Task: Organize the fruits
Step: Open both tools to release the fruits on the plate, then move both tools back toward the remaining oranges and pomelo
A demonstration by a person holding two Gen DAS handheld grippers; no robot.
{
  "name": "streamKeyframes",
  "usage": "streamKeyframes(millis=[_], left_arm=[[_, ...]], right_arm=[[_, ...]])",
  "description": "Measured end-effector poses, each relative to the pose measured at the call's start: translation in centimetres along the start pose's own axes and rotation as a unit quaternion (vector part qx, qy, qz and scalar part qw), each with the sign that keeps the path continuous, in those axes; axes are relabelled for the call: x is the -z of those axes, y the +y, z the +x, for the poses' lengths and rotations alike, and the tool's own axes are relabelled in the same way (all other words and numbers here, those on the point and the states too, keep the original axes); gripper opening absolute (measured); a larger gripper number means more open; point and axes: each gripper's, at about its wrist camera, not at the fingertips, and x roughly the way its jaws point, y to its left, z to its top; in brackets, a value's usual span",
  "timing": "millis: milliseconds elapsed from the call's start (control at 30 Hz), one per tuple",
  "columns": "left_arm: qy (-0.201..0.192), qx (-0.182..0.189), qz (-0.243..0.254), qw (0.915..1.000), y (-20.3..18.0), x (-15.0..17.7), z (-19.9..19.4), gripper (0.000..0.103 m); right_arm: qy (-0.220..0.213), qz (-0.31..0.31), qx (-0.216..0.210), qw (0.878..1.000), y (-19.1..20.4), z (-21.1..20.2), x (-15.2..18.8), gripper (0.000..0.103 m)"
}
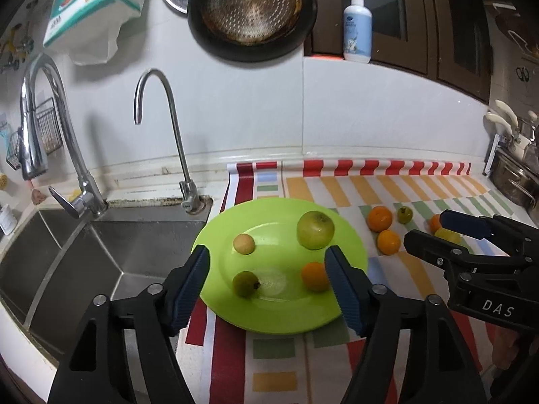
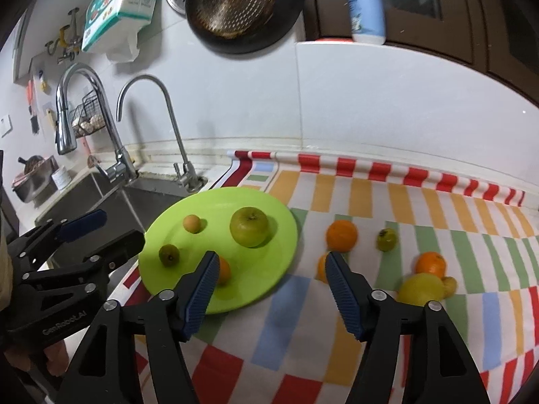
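Observation:
A lime-green plate (image 1: pixel 350 249) (image 2: pixel 286 235) lies on the checked cloth beside the sink. On it are a green apple (image 1: pixel 315 230) (image 2: pixel 249 226), a small tan fruit (image 1: pixel 244 243) (image 2: pixel 192 224), a small green fruit (image 1: pixel 246 283) (image 2: pixel 169 255) and an orange (image 1: pixel 314 276) (image 2: pixel 223 272). Off the plate on the cloth lie oranges (image 2: pixel 341 235) (image 2: pixel 430 264), a small green fruit (image 2: pixel 386 239), a lemon (image 2: pixel 421 289) and a partly hidden orange (image 2: pixel 321 267). My left gripper (image 1: pixel 267 282) is open and empty over the plate's near side. My right gripper (image 2: pixel 271 284) is open and empty above the plate's right edge.
A steel sink (image 1: pixel 67 259) with two taps (image 1: pixel 175 141) (image 1: pixel 64 128) lies left of the plate. A dark pan (image 1: pixel 252 13) and a soap bottle (image 1: pixel 357 27) are on the wall and ledge behind. Pots (image 1: pixel 515 178) stand at the far right.

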Motion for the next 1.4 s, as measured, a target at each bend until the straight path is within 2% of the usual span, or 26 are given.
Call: streamKeyframes(millis=[433, 800, 1167, 1400], left_arm=[[-0.023, 0.018, 0.019, 0.9994, -3.9, -0.1, -3.3, 0.077], [-0.035, 0.031, 0.035, 0.9983, -7.9, -0.3, -4.0, 0.078], [-0.040, 0.053, 0.058, 0.9961, -11.1, -0.9, -2.7, 0.077], [-0.022, 0.070, 0.079, 0.9942, -12.6, -1.0, -0.7, 0.069]], right_arm=[[-0.030, 0.021, 0.046, 0.998, -3.3, -5.0, 1.2, 0.067], [-0.041, 0.023, 0.072, 0.996, -6.2, -7.6, 2.1, 0.067], [-0.034, 0.027, 0.091, 0.995, -9.4, -7.9, 2.8, 0.067], [-0.016, 0.027, 0.094, 0.995, -10.8, -6.8, 3.5, 0.067]])
